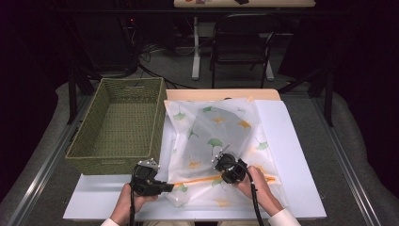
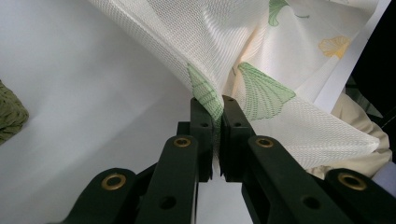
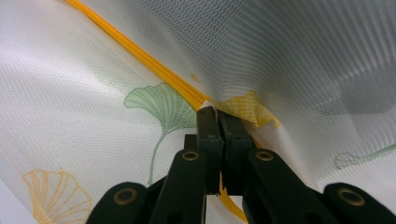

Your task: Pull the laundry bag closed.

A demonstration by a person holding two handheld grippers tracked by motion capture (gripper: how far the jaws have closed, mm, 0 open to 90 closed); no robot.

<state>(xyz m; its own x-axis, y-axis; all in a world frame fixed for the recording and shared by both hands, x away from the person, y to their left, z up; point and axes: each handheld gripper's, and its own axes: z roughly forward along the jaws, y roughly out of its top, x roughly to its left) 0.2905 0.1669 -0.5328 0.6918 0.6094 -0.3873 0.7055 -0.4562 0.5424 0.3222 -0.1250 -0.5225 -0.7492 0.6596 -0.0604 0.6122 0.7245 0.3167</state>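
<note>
A white table [image 1: 301,155] carries everything, with a green woven basket [image 1: 120,125] standing on its left part, well clear of the hands. Beside the basket, a sheer white mesh cloth [image 1: 211,136] printed with green and yellow leaves lies spread and rumpled across the middle of the table, an orange strip [image 1: 200,180] running along it near the front edge. The left gripper [image 1: 164,187] lies low at the cloth's near left corner; in the left gripper view its jaws are closed tight on a fold of the mesh at a green leaf [image 2: 205,93]. The right gripper [image 1: 221,162] sits on the cloth right of that, jaws pinched together on the fabric just beside the orange strip, where a yellow leaf [image 3: 247,108] is bunched up.
</note>
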